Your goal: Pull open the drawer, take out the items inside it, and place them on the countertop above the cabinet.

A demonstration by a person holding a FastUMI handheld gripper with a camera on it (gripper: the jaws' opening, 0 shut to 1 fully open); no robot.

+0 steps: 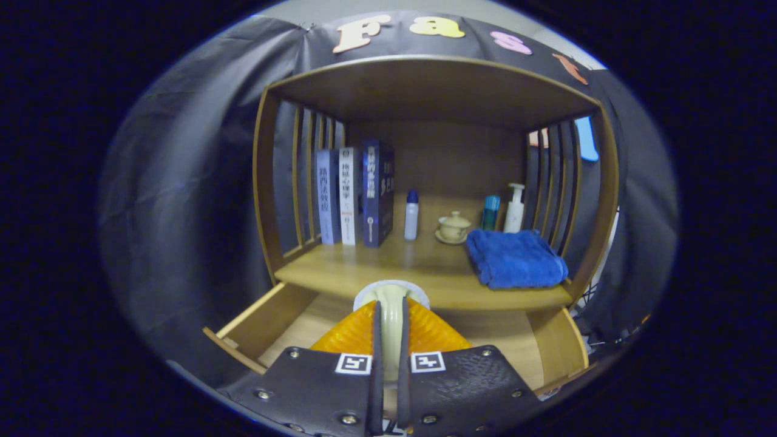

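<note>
My gripper (391, 312) is shut on a slim cream-coloured item (392, 292) with a round white end that sticks out just past the fingertips. I hold it above the open wooden drawer (261, 321), level with the front edge of the countertop (425, 273). The drawer is pulled out towards me, and its bare wooden floor shows on both sides of the fingers. The fingers hide the middle of the drawer.
On the countertop stand three upright books (355, 194) at the left, a small white bottle (411, 214), a lidded teacup on a saucer (453, 227), a folded blue towel (515, 258), and a teal bottle (490, 212) and pump bottle (515, 209) behind it. Slatted side walls and a shelf roof enclose it.
</note>
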